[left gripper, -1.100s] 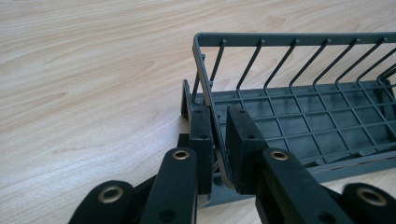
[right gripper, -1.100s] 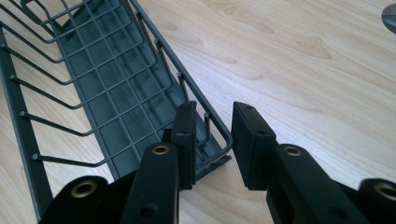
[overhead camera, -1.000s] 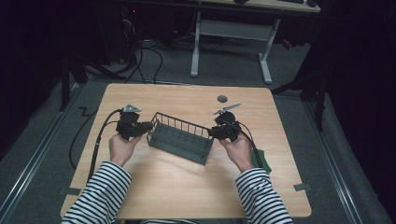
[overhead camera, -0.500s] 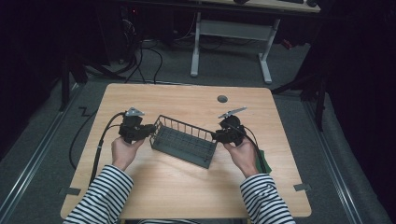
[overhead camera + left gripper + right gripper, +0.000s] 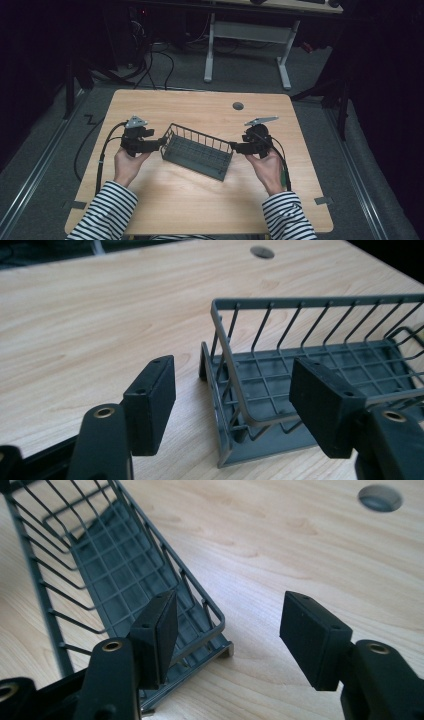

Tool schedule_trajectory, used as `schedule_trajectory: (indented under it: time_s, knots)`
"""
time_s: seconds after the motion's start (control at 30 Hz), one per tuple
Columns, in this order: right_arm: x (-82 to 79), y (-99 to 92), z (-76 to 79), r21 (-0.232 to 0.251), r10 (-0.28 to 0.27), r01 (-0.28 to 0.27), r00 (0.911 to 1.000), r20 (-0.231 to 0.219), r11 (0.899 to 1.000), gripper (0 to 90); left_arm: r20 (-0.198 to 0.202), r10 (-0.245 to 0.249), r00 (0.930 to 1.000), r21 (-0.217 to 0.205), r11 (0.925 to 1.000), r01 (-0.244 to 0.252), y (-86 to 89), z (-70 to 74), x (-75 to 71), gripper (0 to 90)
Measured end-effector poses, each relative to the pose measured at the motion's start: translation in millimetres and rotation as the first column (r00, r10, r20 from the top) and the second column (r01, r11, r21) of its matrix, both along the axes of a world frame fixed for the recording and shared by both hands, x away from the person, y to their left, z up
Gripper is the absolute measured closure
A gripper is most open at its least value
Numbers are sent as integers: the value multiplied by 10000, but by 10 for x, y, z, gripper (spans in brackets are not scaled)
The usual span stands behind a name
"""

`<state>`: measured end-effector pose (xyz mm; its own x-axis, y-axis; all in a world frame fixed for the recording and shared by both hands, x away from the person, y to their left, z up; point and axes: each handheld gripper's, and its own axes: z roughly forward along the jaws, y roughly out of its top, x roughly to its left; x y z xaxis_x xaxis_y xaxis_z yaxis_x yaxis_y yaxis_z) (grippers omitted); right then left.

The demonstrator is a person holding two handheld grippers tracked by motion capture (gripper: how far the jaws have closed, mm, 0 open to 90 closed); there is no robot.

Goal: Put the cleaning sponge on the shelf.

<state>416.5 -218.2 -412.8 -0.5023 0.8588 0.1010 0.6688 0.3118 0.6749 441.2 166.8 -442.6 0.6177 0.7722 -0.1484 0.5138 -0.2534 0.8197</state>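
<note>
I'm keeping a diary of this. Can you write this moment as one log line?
left tool: open, at wire basket end | right tool: open, at other end | basket: empty, on wooden table

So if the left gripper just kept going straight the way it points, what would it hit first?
Most likely the short end wall of the grey wire basket. The left gripper is open, and that end's wire rim stands between its jaws, just ahead. Exact depth is hard to judge, but nothing else lies in between.

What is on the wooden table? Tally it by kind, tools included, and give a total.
Grey wire basket: 1
Handheld tools: 2, left tool and right tool
Round hole in the table: 1
Total: 4
</note>
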Motion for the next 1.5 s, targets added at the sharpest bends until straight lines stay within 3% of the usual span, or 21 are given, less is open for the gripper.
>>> schedule_trajectory:
  time_s: [0.1,0.2,0.33,0.53,0.63,0.7,0.8,1.0,1.13,1.27,1.33,1.5]
  knots:
    - [-79,-77,70,168,-122,117,9994,338,9998,403,194,24,9998,-126,9999,-22,57,24,-63,340]
    - [-155,-169,125,369,-273,254,9983,513,9990,404,104,-56,9999,-421,9991,60,134,16,-112,337]
    - [-257,-284,134,603,-649,602,9947,802,9964,401,119,92,9999,-348,9994,-87,244,-14,-209,329]
    - [-376,-440,41,484,-1133,1098,9905,774,9928,361,188,354,9992,-25,9994,-354,361,-105,-347,324]
    - [-459,-543,-13,799,-1281,1224,9893,698,9893,362,188,548,9983,132,9984,-551,430,-218,-409,324]
    - [-531,-596,-43,629,-1476,1418,9839,1004,9879,369,-27,735,9973,65,9973,-735,483,-321,-436,327]
    - [-621,-738,-137,664,-1816,1760,9791,917,9822,359,-208,964,9951,396,9946,-955,516,-462,-462,326]
    - [-745,-944,-367,249,-2463,2453,9680,475,9691,308,-621,1259,9901,360,9917,-1238,552,-675,-507,323]
    - [-785,-1010,-479,70,-2732,2731,9616,264,9620,293,-706,1406,9875,819,9875,-1348,543,-785,-530,321]
    - [-777,-1035,-580,-152,-2892,2889,9572,-147,9572,288,-628,1530,9862,1248,9816,-1444,534,-851,-548,317]
    - [-766,-1027,-616,-383,-3000,2987,9532,-363,9536,290,-590,1655,9844,1619,9747,-1542,528,-895,-551,317]
    - [-752,-1003,-666,-745,-3109,3060,9482,-659,9491,283,-368,1712,9846,1591,9737,-1634,534,-941,-574,317]
